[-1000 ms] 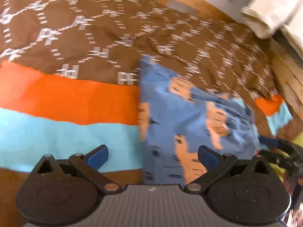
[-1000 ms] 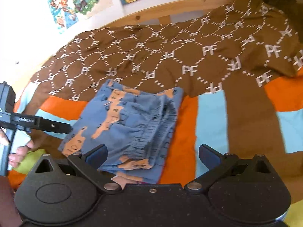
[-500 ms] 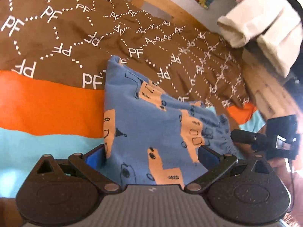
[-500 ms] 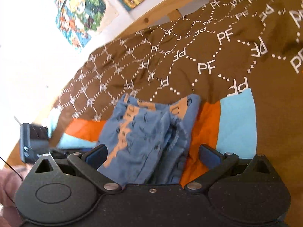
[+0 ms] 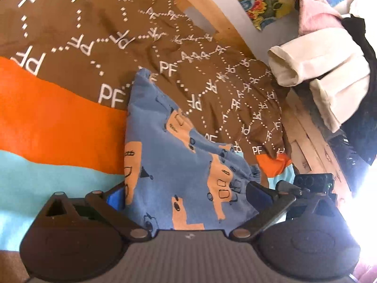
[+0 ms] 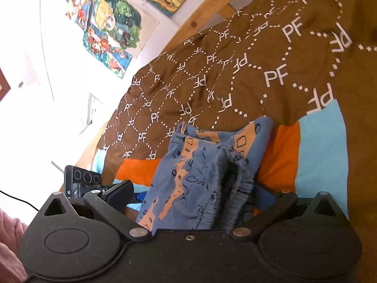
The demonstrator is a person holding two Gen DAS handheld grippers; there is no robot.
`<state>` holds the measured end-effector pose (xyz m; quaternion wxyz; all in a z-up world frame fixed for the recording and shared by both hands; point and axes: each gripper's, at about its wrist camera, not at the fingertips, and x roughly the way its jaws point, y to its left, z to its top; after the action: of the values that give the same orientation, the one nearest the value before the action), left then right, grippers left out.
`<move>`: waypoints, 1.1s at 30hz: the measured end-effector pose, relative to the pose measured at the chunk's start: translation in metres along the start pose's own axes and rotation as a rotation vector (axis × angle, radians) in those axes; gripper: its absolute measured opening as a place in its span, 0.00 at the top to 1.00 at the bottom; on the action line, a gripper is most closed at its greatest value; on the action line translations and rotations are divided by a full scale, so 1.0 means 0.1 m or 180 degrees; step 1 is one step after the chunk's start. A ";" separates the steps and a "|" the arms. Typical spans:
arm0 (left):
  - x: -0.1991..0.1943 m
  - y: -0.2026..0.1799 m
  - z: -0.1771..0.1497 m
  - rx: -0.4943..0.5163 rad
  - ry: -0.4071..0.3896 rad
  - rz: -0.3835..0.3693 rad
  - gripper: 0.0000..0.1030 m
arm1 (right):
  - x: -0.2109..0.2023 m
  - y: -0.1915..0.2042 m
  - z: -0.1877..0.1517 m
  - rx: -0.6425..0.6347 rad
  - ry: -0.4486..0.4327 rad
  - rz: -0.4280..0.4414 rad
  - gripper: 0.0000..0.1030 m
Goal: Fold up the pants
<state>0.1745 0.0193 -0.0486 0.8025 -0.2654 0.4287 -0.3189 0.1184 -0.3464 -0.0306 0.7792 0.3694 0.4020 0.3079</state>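
Here the left gripper [image 5: 186, 195] has its blue-padded fingers spread wide apart, with the near edge of the folded pants [image 5: 174, 165] lying in the gap between them; nothing is pinched. Ahead of it the pants reach across the orange and light-blue bands of the blanket [image 5: 59, 122] onto the brown lettered part. Off to its right, beyond the wooden bed frame [image 5: 306, 127], hangs a pile of cream and pink clothes [image 5: 325, 70].

The right gripper [image 6: 192, 195] likewise stands open, the gathered waistband end of the pants [image 6: 212, 172] bulging up between its fingers and looking to rest against the right one. The other tool's camera block shows to its left.

The risk, as I judge it, lies in the thick layered stack: if either gripper closes on only the top layers, lifting would peel the fold open. The bunched waistband could also slip out, and the soft blanket beneath might be caught along with the cloth.
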 end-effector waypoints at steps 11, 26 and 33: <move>0.02 0.04 0.02 -0.0034 0.0108 0.0270 0.24 | -0.03 -0.02 -0.03 0.0122 -0.0083 -0.0160 0.04; -0.03 0.15 0.02 -0.0343 0.0055 0.0540 0.67 | -0.08 0.00 -0.19 0.0122 -0.0264 -0.0732 0.65; -0.05 -0.02 0.02 -0.0090 0.0035 0.0719 0.79 | -0.03 0.31 -0.26 -0.0363 -0.0317 -0.1127 0.74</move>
<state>0.1736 0.0217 -0.0434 0.8272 -0.2249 0.4648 -0.2218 0.0892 -0.3237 -0.0142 0.8598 0.2630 0.4036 0.1697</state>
